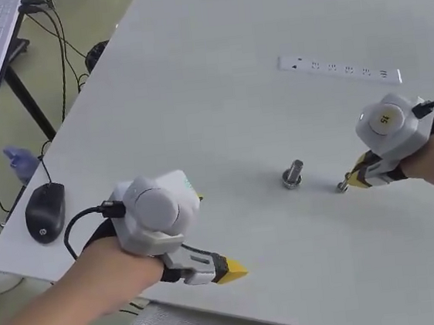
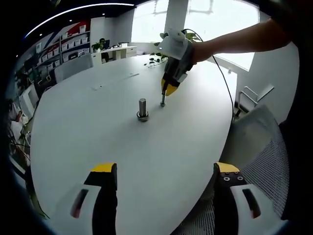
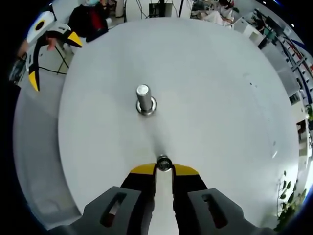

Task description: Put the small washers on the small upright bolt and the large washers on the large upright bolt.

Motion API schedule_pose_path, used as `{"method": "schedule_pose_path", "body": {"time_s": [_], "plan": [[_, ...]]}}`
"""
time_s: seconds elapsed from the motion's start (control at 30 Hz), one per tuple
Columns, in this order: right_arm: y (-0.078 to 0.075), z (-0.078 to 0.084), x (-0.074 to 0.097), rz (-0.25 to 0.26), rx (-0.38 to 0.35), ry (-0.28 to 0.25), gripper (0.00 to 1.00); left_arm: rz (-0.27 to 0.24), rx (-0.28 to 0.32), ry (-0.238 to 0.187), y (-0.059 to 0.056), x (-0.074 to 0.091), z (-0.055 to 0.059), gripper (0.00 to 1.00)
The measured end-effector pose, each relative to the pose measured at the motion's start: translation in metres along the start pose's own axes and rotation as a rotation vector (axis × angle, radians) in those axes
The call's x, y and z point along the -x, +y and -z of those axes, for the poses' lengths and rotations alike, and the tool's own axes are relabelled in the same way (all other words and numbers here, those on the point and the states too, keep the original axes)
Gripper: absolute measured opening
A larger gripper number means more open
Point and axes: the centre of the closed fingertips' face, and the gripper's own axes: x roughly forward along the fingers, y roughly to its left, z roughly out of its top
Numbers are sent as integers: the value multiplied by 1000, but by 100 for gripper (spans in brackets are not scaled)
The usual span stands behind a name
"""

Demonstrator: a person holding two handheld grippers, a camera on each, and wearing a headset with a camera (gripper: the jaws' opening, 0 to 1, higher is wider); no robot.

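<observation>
Your right gripper (image 3: 164, 170) had its jaws drawn close together, with a narrow slit between them. The small upright bolt (image 3: 164, 162) stood right at the notch between the yellow tips, its long axis vertical, so any move along it ran straight up and down. I could not tell whether the jaws pinched a washer, touched the bolt, or held nothing.

The large upright bolt (image 3: 145, 99) stood straight ahead of those jaws, near the small bolt but not touching it, with bare surface (image 1: 194, 95) between the two. It had a wider ring at its foot; I could not tell whether that was the bolt's head or washers already on it.

Your left gripper (image 2: 165, 169) hung over the near edge of the surface with its jaws wide open and nothing between them. From there both bolts lay ahead and well apart from the jaws, so your right hand was by far the nearer to each.

I judged the room for moving to be good: open surface lay all around the bolts. A power strip (image 1: 339, 70) lay well beyond them, and a mouse (image 1: 45, 211) sat by the left edge.
</observation>
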Motion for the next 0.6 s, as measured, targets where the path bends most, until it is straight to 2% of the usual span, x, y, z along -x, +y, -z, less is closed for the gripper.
{"method": "schedule_pose_path", "body": {"time_s": [0.6], "plan": [[2,6,-23,-12,18,26,13,2,26,9,0,0,6,79]]}}
